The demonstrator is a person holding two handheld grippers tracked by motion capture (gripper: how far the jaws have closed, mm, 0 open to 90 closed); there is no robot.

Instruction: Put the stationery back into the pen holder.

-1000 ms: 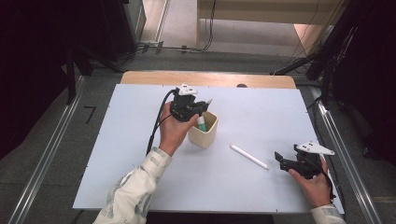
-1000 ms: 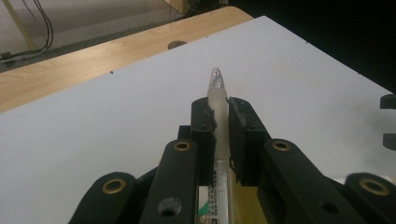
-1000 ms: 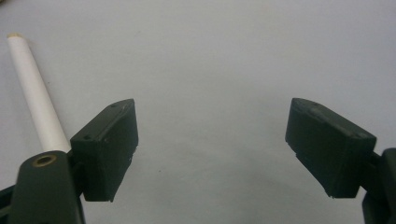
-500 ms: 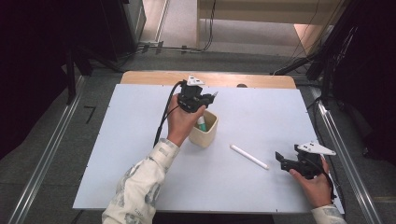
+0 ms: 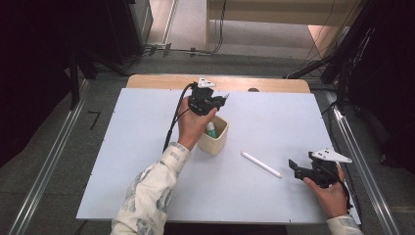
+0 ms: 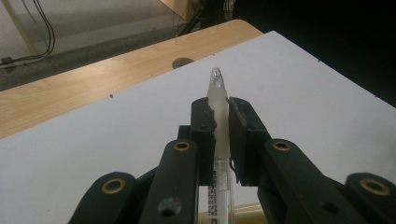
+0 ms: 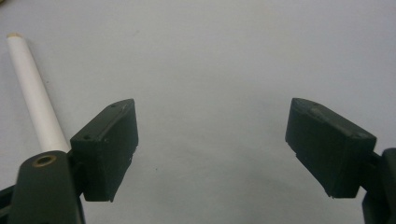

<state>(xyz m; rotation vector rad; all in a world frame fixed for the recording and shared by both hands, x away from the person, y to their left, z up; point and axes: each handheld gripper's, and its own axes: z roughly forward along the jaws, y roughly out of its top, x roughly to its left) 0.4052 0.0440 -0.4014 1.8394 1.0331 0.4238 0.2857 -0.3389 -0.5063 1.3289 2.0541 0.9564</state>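
Observation:
My left gripper is shut on a translucent pen whose clear tip sticks out past the pads. It hovers just above a beige cup near the middle of the white board; the pen's lower end with a green part reaches into the cup. A white stick lies flat on the board to the right of the cup. My right gripper rests low near the board's right front, open, with bare board between its jaws and the stick just outside its left jaw.
The white board lies on a wooden table whose far edge shows a dark round hole. Metal rails run along both sides, and cables lie on the floor beyond.
My left hand has carried the pen a little away from the person and rightward, over the cup's far side. The right hand has stayed still.

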